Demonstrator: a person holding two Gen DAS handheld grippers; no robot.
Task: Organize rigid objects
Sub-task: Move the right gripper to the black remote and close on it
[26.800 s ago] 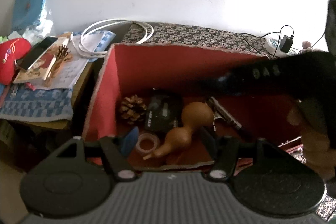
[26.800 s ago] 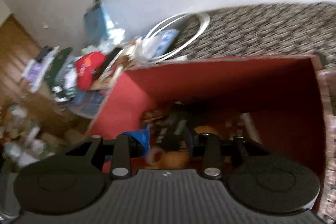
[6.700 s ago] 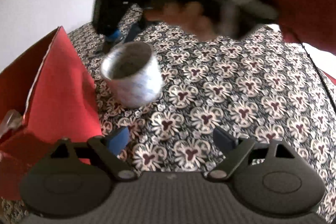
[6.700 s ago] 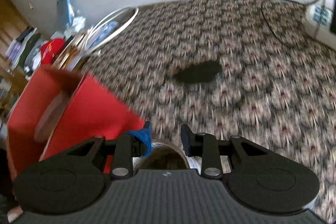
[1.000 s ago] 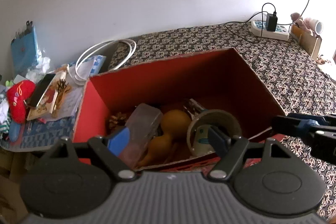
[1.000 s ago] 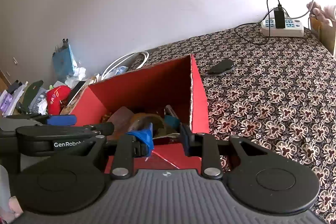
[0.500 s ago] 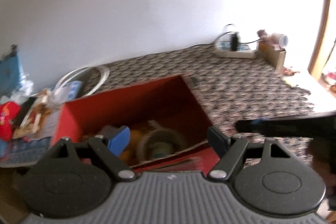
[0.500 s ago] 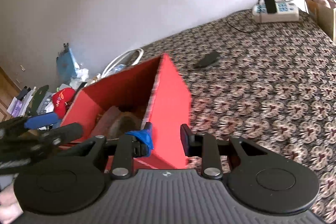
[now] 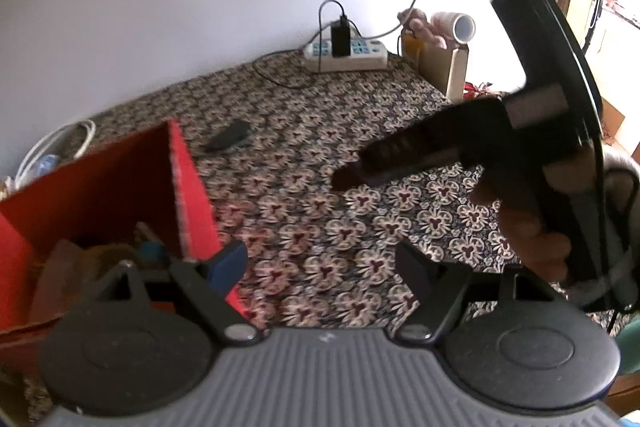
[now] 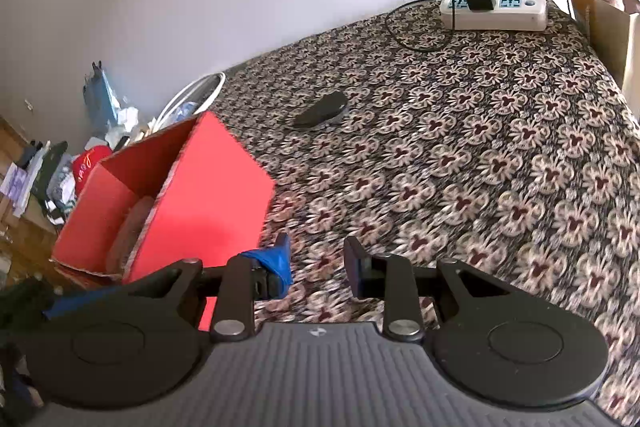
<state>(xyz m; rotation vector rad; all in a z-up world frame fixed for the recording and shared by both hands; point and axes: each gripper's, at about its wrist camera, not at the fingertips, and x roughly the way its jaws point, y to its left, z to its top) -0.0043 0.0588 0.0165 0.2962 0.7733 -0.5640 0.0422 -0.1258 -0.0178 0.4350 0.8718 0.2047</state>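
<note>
On patterned cloth (image 10: 500, 155): red box (image 10: 208, 195) stood left, objects inside blurred. Black mouse (image 10: 320, 115) lay beyond box. Left gripper (image 9: 320, 263) jaws spread, empty. Right gripper (image 10: 316, 263) jaws parted, empty.

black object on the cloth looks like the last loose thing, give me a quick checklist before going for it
1. Right gripper open and empty: ok.
2. Left gripper open and empty: ok.
3. Black object in view, lying alone on the cloth: ok.
4. Path from the right gripper to it free of other things: ok.
5. Red box open on top to receive it: ok.
6. Room left inside the box: cannot tell, its contents are only partly visible.
</note>
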